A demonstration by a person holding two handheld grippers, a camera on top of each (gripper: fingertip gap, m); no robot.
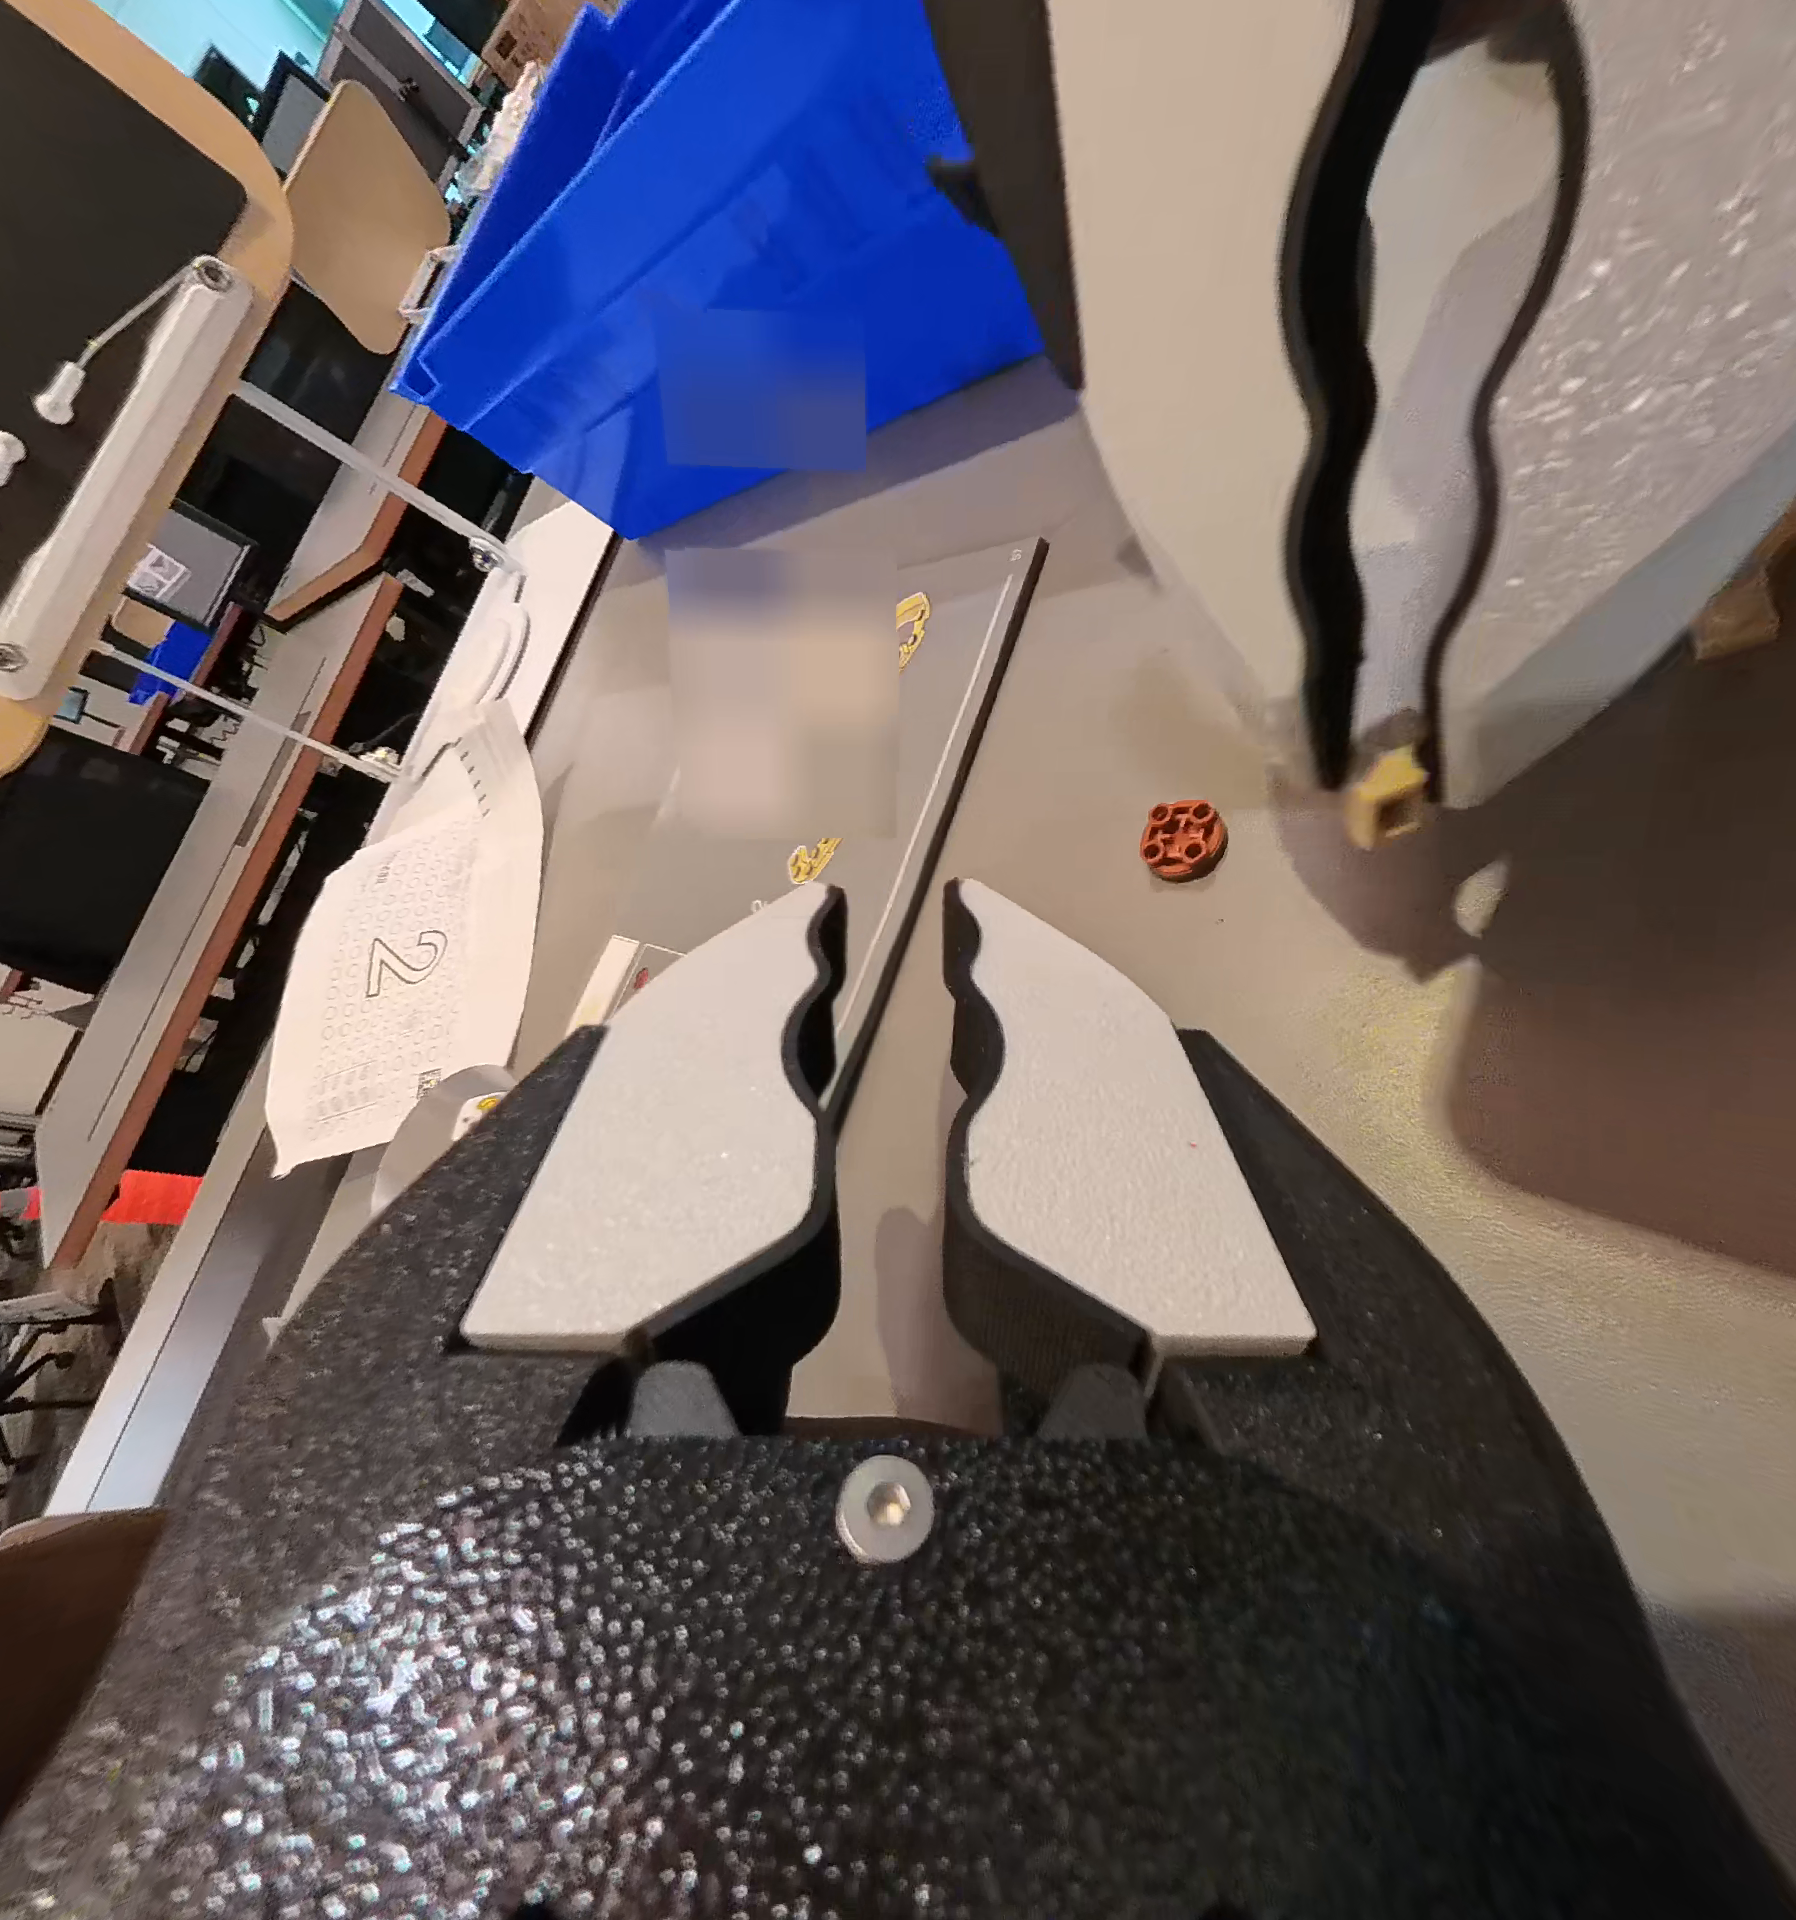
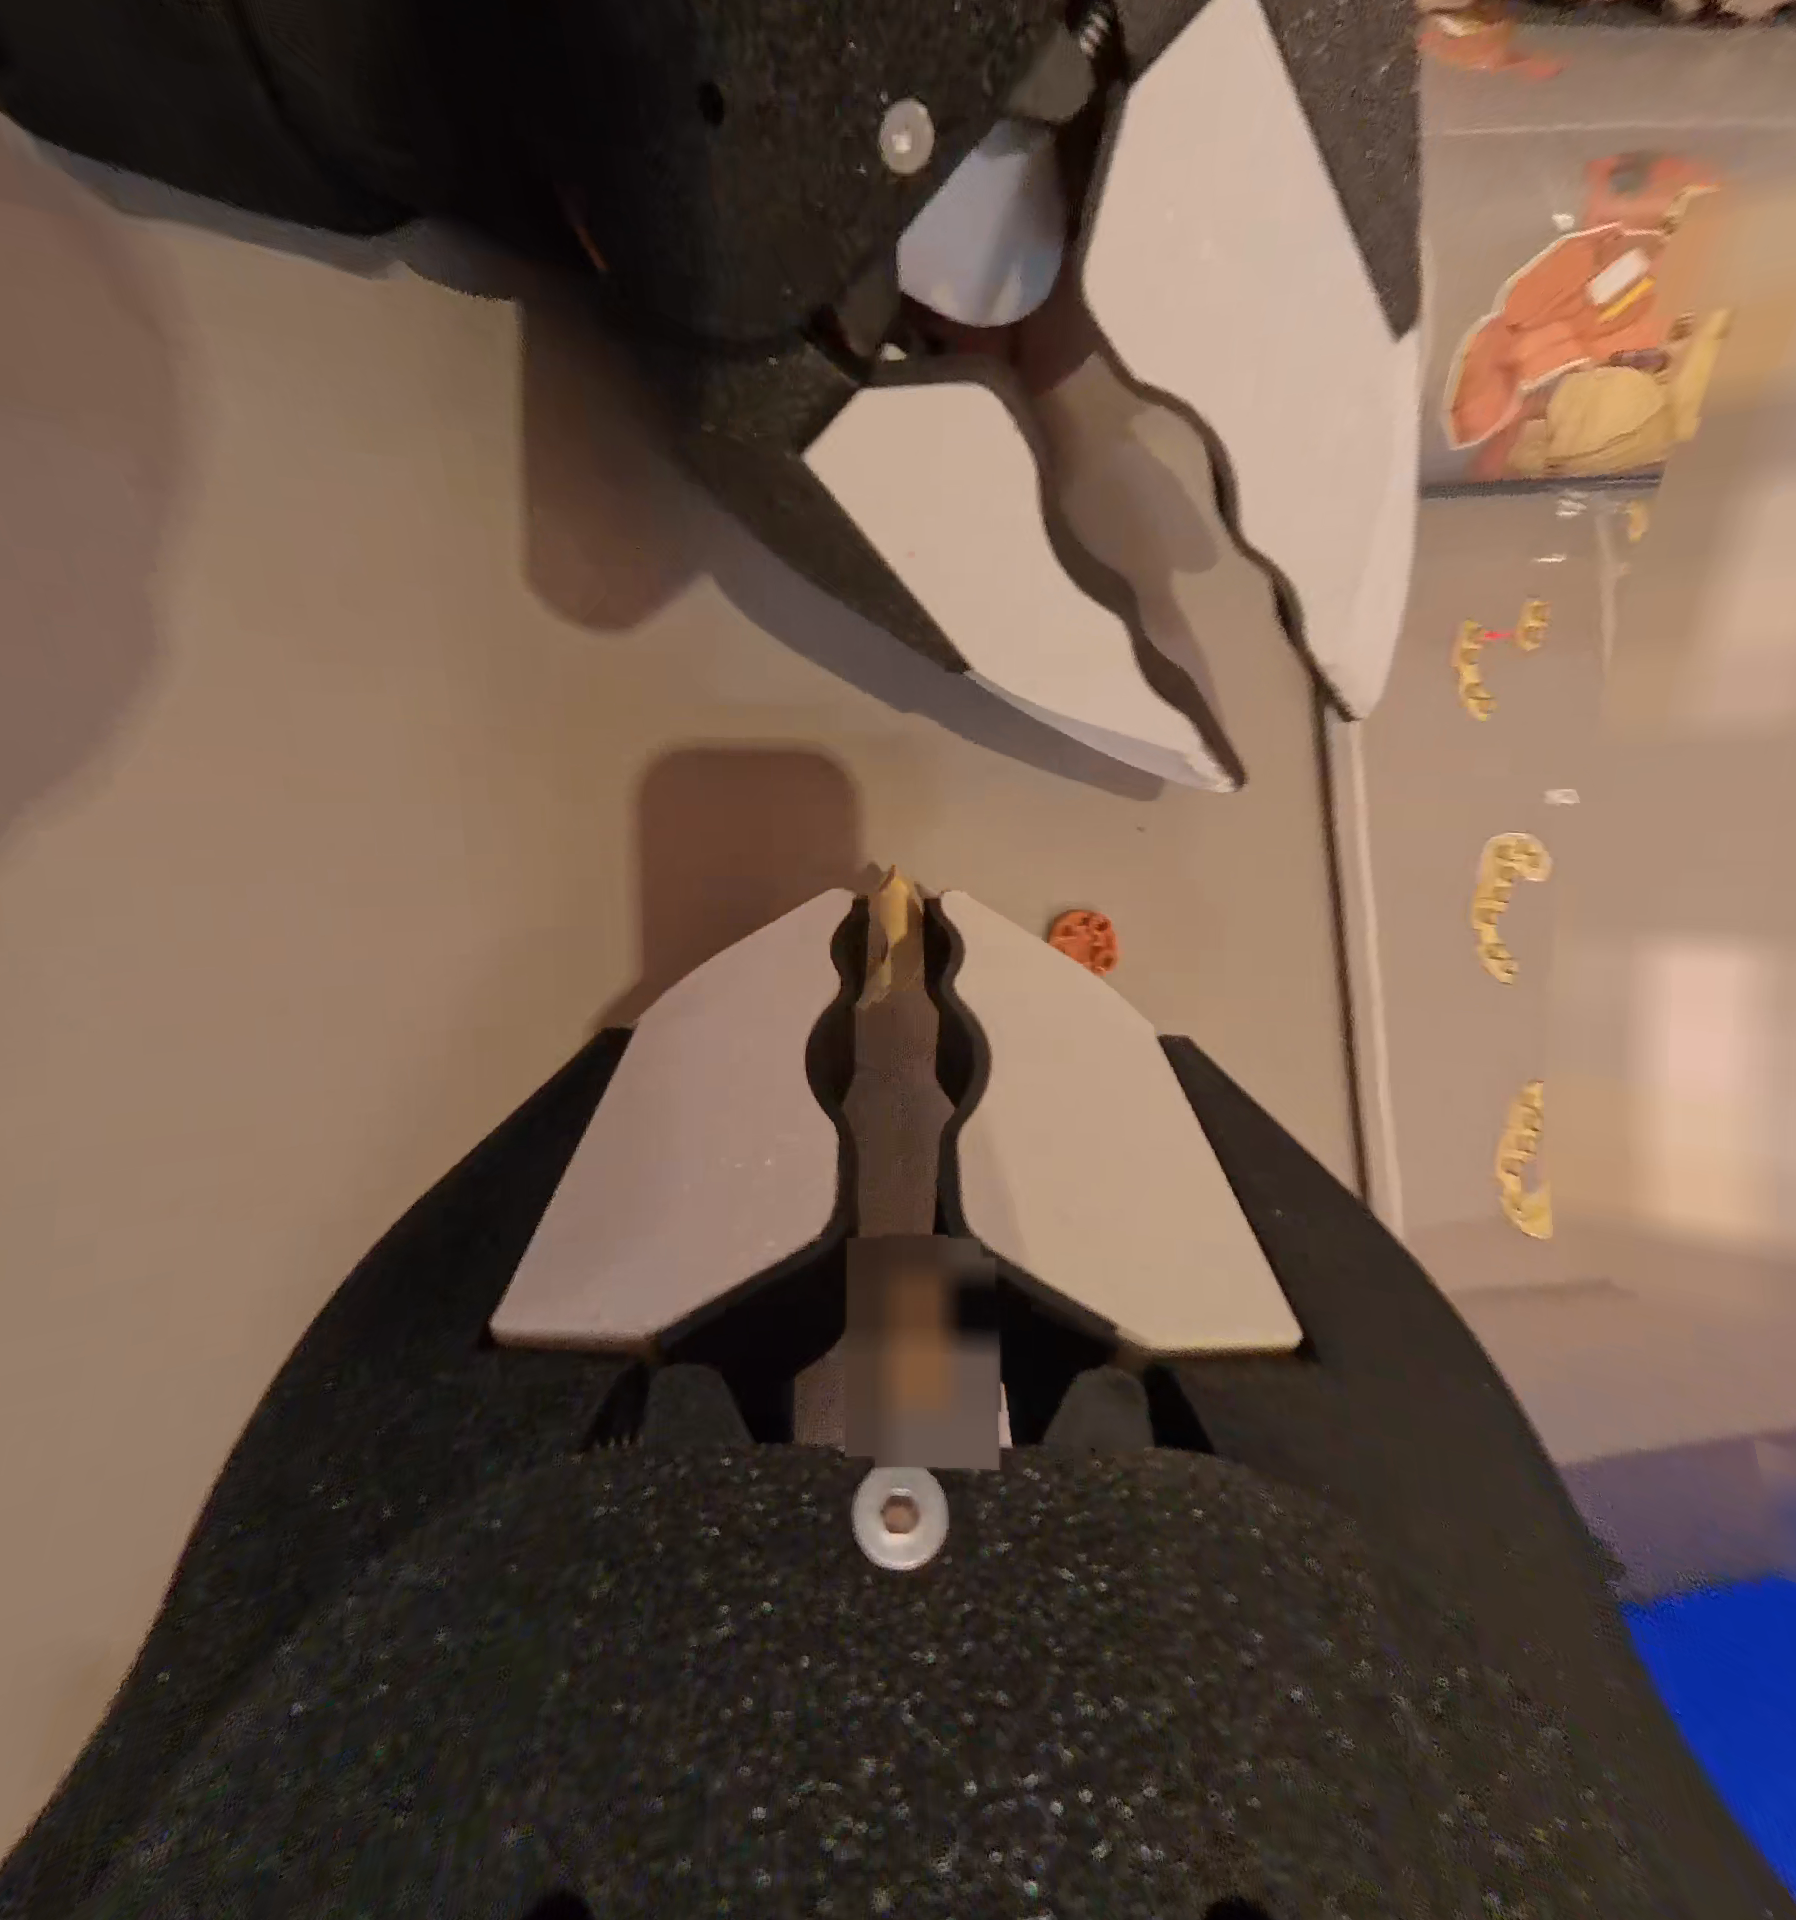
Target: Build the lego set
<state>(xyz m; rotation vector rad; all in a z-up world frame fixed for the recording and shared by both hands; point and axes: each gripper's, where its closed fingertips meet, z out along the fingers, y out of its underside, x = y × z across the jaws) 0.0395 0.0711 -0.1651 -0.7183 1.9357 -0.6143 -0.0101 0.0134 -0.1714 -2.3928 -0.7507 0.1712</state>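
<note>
Tan brick [image 2: 892, 930] clenched at tips of right tongs [image 2: 894, 904]. Left tongs [image 1: 894, 894] released, empty. Orange round piece [image 1: 1183, 842] lies on desk [image 1: 1289, 1039] between both, ahead-right of left tongs, nearer right.

Left tongs [image 1: 894, 904] parted and bare over grey worktop [image 1: 1133, 1018], a booklet's dark edge [image 1: 935, 821] running ahead between the tips. Ahead-right, right tongs [image 1: 1382, 790] pinch a small tan brick [image 1: 1384, 800]. Round orange-brown piece [image 1: 1183, 842] lies between both tongs.

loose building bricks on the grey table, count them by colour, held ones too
tan: 1, the small brick pinched at the tips of the right gripper
reddish-brown: 1, the round brick lying on the table
total: 2
</note>
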